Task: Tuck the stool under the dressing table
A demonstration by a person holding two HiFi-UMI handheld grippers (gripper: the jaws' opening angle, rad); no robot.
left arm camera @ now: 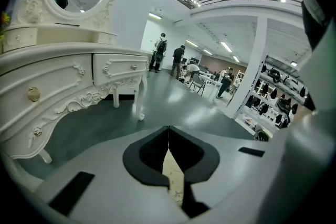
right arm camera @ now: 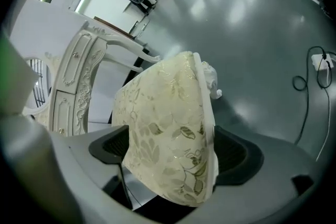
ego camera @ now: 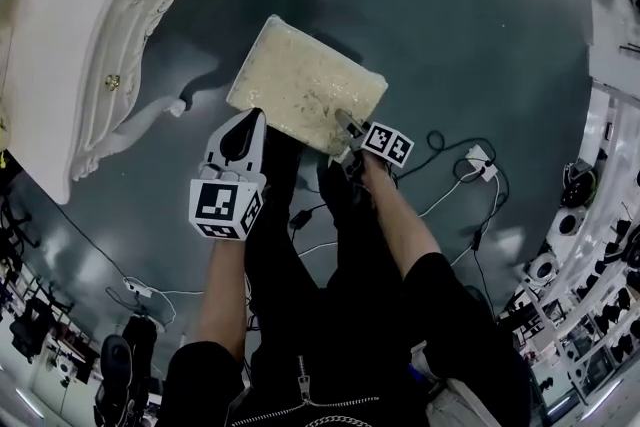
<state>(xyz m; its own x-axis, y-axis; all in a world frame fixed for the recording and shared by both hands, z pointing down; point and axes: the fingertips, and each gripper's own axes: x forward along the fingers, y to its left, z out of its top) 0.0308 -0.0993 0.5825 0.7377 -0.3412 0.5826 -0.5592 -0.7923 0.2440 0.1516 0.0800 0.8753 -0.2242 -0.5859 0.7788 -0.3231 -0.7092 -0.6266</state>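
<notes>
We had the right gripper clamped on the stool cushion's corner. The left gripper sat at its near edge, jaws pressed together. The stool stood just beside the dressing table.

left hand-held gripper closed, right clamped

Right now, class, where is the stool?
In the head view the stool is at centre, just right of the dressing table and not yet under it, with its near corner held in the right gripper.

Cream leaf-patterned stool, white dressing table
</notes>
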